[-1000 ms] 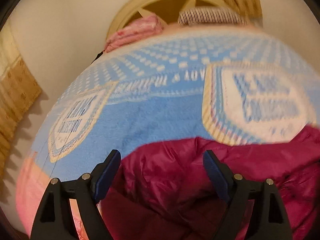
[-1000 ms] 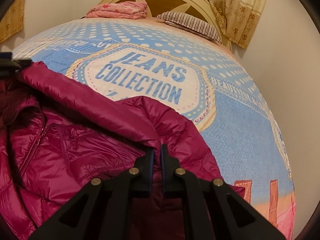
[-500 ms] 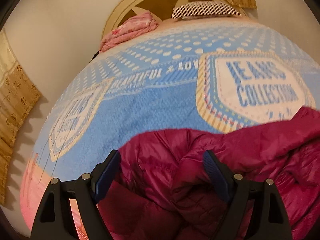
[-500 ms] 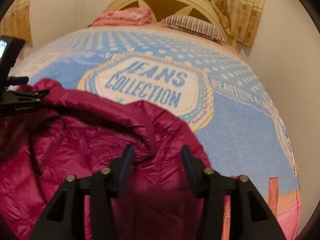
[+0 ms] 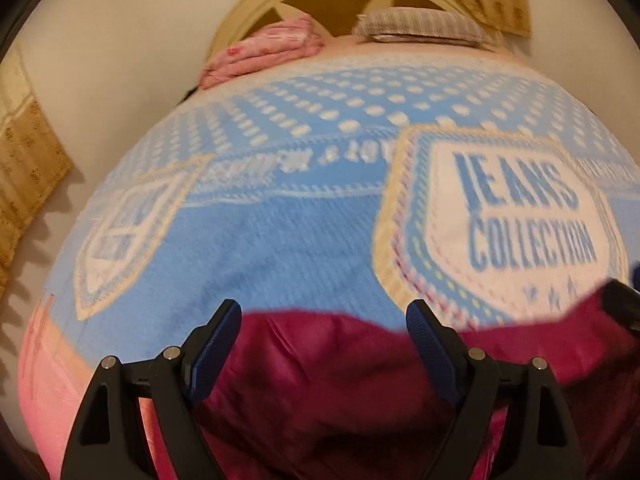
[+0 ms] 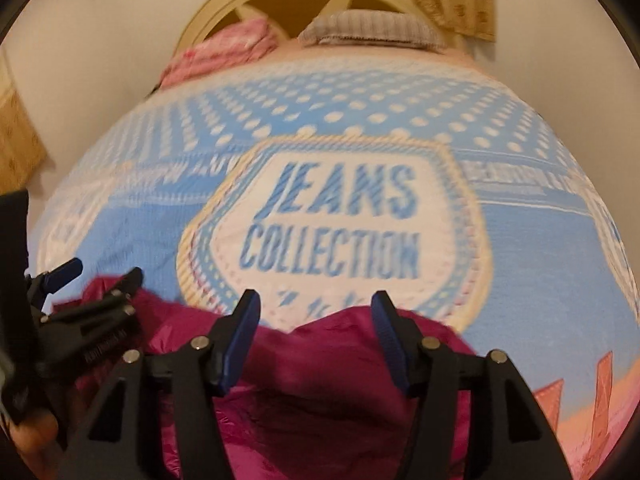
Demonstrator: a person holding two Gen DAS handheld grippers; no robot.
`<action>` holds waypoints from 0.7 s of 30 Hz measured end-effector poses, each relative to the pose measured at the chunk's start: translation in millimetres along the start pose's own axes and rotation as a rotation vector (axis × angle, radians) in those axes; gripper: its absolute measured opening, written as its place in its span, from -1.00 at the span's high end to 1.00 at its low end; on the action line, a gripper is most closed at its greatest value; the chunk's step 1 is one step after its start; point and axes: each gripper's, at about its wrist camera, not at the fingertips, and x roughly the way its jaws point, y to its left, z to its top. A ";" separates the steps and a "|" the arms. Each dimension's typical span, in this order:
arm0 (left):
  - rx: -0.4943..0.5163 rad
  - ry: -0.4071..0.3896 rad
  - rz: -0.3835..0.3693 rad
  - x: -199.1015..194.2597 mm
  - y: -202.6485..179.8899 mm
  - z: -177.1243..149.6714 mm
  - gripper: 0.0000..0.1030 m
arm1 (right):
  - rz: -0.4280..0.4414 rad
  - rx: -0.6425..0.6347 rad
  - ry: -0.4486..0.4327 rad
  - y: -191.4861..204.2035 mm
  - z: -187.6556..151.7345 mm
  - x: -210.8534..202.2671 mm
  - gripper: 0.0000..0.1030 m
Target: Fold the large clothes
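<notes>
- My left gripper (image 5: 324, 344) and right gripper (image 6: 316, 336): jaws wide, holding nothing.
- Jacket (image 5: 340, 392) on the bed (image 5: 280, 240) looks puffy, light, slippery; I'd pinch a hem or seam.

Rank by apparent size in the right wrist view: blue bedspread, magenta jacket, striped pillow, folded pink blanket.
1. Blue bedspread, fills most of the frame.
2. Magenta jacket, enlarged by nearness to the camera.
3. Striped pillow and folded pink blanket look about alike; both far and blurred, so unranked.
</notes>
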 end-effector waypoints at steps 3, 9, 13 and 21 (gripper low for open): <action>0.044 0.005 0.008 2.6 -5.7 -22.2 -0.65 | -0.009 -0.058 0.036 9.7 -20.5 10.6 -0.17; 0.027 0.011 0.000 8.4 -6.5 -41.0 -0.65 | -0.023 -0.080 0.050 3.3 -57.3 15.0 -0.17; 0.042 -0.006 0.010 13.1 -10.1 -48.6 -0.72 | -0.036 -0.086 0.040 1.5 -64.4 18.5 -0.16; 0.028 -0.024 0.004 19.7 -9.5 -54.4 -0.80 | -0.080 -0.102 -0.014 6.6 -76.1 27.0 -0.17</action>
